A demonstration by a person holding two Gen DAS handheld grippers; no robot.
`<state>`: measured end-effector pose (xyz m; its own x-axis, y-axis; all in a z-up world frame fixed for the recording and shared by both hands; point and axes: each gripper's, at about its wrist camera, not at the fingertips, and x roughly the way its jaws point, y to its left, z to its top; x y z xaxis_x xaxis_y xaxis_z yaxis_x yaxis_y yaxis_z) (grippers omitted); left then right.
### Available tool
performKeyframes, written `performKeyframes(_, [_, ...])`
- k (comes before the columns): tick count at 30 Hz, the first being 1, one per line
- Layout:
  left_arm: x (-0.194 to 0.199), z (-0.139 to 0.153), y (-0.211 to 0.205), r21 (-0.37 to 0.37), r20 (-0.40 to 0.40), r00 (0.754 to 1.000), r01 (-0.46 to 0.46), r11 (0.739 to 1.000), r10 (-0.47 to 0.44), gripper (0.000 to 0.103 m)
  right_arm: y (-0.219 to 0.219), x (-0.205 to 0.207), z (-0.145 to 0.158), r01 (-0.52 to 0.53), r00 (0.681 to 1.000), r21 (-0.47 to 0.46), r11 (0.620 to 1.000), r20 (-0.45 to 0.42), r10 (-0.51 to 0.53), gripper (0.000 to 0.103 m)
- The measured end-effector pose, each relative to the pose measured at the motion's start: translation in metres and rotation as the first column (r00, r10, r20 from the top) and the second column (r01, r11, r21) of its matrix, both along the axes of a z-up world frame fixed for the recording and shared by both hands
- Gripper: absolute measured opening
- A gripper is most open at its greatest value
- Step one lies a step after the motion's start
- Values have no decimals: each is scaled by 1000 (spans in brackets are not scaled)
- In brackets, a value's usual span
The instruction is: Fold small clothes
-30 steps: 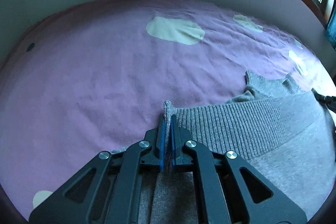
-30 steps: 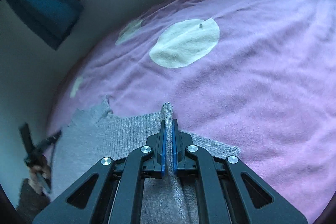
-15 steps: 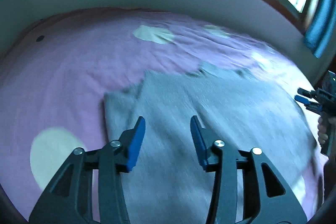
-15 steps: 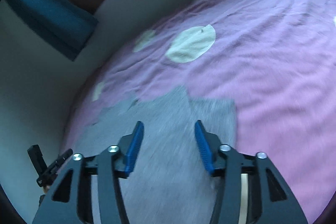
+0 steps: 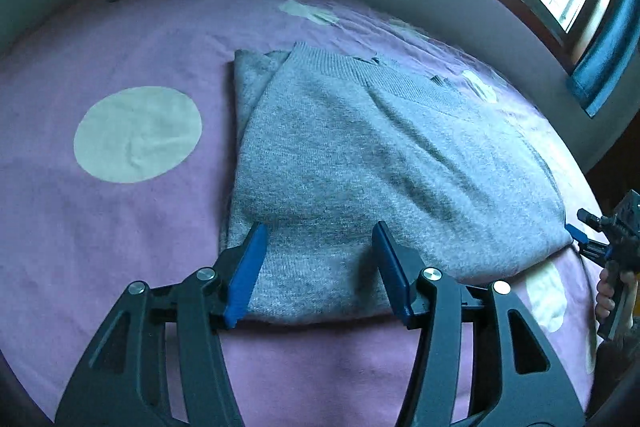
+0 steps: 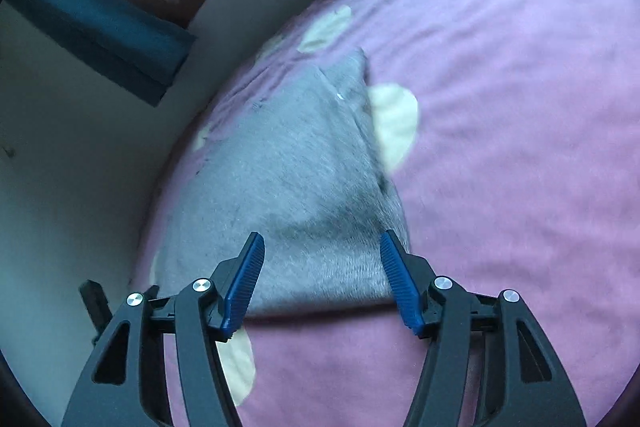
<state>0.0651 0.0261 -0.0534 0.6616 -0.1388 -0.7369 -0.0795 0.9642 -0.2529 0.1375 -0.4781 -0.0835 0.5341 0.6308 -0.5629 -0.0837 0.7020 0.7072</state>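
We see the grey knitted sweater (image 5: 360,163) lying folded on the pink bedsheet with pale round spots (image 5: 100,227), its ribbed hem brought up to the far edge near the collar and a doubled fold running along the near side. A second ago both tools were pinched shut on that ribbed hem, close over the sheet; now each has let go and pulled back toward the near edge of the garment.

The left gripper (image 5: 316,267) has its blue-padded jaws spread and still opening, with the near fold of the sweater showing between them but no pad pressing on it. The right gripper (image 6: 320,275) is the same: jaws apart and widening, grey knit visible in the gap, nothing pinched. In the left view we also catch the right tool and the person's hand (image 5: 608,291) at the right corner of the sweater.

We judge that the lengthwise fold is laid down and released, so the garment now sits as a roughly halved rectangle. The layers look slightly offset at the far left corner, where a sleeve or under-layer (image 5: 252,83) peeks out. What remains, we think, is either a second fold across or a tidy of that stray edge.
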Motion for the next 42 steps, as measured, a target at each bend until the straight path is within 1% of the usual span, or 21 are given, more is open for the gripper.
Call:
performKeyframes(1, [0, -1, 0, 3, 1, 1000, 0, 1000, 0, 54, -1, -1, 0, 1, 1000, 3, 1000, 11, -1, 60])
performKeyframes(3, [1, -2, 1, -1, 2, 1000, 1, 1000, -1, 54, 2, -3, 3, -5, 1000, -25, 1000, 19, 6, 60])
performKeyframes(5, [0, -2, 5, -29, 10, 1000, 0, 1000, 1, 54, 6, -4, 4, -14, 999, -56, 998, 36, 16, 61])
performKeyframes(7, [-2, -3, 11, -68, 15, 1000, -2, 998, 3, 54, 6, -7, 5, -14, 999, -59, 998, 50, 17, 61])
performKeyframes(9, [-3, -3, 13, -84, 21, 1000, -2, 996, 4, 54, 5, -7, 5, -15, 998, -54, 998, 52, 18, 62])
performKeyframes(13, [-3, -3, 12, -73, 19, 1000, -1, 997, 2, 54, 7, -9, 5, -16, 998, -67, 998, 63, 20, 63])
performKeyframes(15, [-2, -3, 13, -78, 19, 1000, -1, 997, 2, 54, 10, -9, 6, -23, 997, -69, 997, 70, 28, 66])
performKeyframes(19, [-2, -3, 16, -112, 23, 1000, -2, 994, 4, 55, 13, -9, 8, -37, 995, -75, 997, 84, 44, 73])
performKeyframes(21, [-3, -3, 17, -126, 27, 1000, 2, 992, 2, 57, 16, -8, 10, -43, 995, -75, 996, 91, 50, 76])
performKeyframes(23, [-3, -3, 16, -138, 36, 999, 19, 990, -14, 63, 18, -8, 11, -43, 994, -79, 996, 96, 51, 82])
performKeyframes(25, [-2, -2, 14, -151, 45, 998, 43, 988, -36, 76, 23, -9, 15, -33, 994, -102, 994, 96, 43, 84])
performKeyframes(26, [-2, -2, 13, -163, 53, 997, 60, 985, -52, 79, 26, -10, 16, -26, 995, -120, 992, 94, 38, 84])
performKeyframes(28, [-2, -1, 11, -178, 61, 995, 83, 981, -73, 91, 35, -14, 23, -12, 996, -170, 985, 89, 27, 84])
performKeyframes(29, [-2, -1, 10, -188, 66, 994, 96, 977, -85, 93, 39, -16, 26, -11, 996, -184, 983, 88, 27, 84])
performKeyframes(32, [0, -1, 9, -187, 65, 994, 98, 977, -87, 96, 62, -16, 38, -43, 993, -174, 984, 99, 60, 84])
performKeyframes(34, [2, -1, 6, -186, 63, 994, 103, 977, -93, 98, 85, -9, 48, -75, 990, -176, 981, 103, 94, 84])
performKeyframes(37, [4, -2, 4, -181, 58, 993, 109, 977, -100, 100, 117, 9, 57, -125, 984, -158, 980, 108, 143, 84])
performKeyframes(40, [6, -3, 4, -186, 59, 993, 110, 976, -101, 100, 157, 36, 64, -166, 976, -183, 969, 111, 189, 85])
performKeyframes(42, [6, -3, 6, -193, 60, 993, 110, 975, -100, 100, 180, 55, 63, -197, 972, -184, 963, 94, 217, 85])
